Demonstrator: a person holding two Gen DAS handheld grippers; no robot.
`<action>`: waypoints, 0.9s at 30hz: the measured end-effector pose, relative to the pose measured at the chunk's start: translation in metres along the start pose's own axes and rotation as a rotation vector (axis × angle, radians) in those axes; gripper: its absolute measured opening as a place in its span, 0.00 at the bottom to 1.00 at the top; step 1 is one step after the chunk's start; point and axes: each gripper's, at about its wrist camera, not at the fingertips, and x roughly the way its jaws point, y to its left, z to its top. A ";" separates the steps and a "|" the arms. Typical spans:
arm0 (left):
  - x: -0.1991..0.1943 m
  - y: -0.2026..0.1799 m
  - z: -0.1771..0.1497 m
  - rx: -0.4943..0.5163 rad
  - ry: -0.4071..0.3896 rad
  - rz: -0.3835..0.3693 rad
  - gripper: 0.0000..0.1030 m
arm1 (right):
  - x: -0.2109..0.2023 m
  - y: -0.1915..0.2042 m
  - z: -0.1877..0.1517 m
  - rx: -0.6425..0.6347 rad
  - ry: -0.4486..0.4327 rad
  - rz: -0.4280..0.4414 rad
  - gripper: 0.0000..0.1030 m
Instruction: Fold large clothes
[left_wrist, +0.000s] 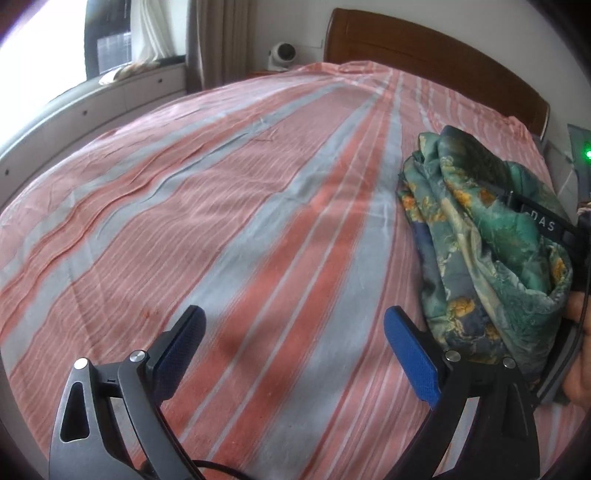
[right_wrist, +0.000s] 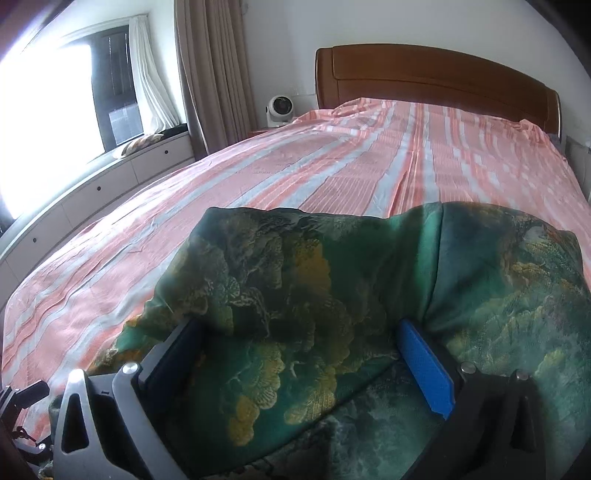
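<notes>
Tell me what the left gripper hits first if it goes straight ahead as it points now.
Probably only the striped bedsheet; the open left gripper aims at bare sheet, with the green floral garment off to its right.

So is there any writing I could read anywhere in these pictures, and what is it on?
"DAS": white letters on a black band of the right gripper, seen past the green garment in the left wrist view. The band's left end is cut off, so this may be only the end of a longer word.
No other text shows on the bedsheet, headboard or fan.
</notes>
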 end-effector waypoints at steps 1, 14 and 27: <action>0.000 0.001 -0.001 -0.001 0.001 0.001 0.95 | 0.000 0.001 0.000 -0.001 -0.001 -0.001 0.99; 0.000 0.007 -0.006 -0.013 0.015 0.017 0.95 | -0.001 0.002 0.001 -0.008 -0.006 -0.016 0.99; -0.009 0.033 0.000 -0.153 0.011 -0.161 0.95 | -0.007 0.009 0.037 -0.028 0.158 -0.089 0.99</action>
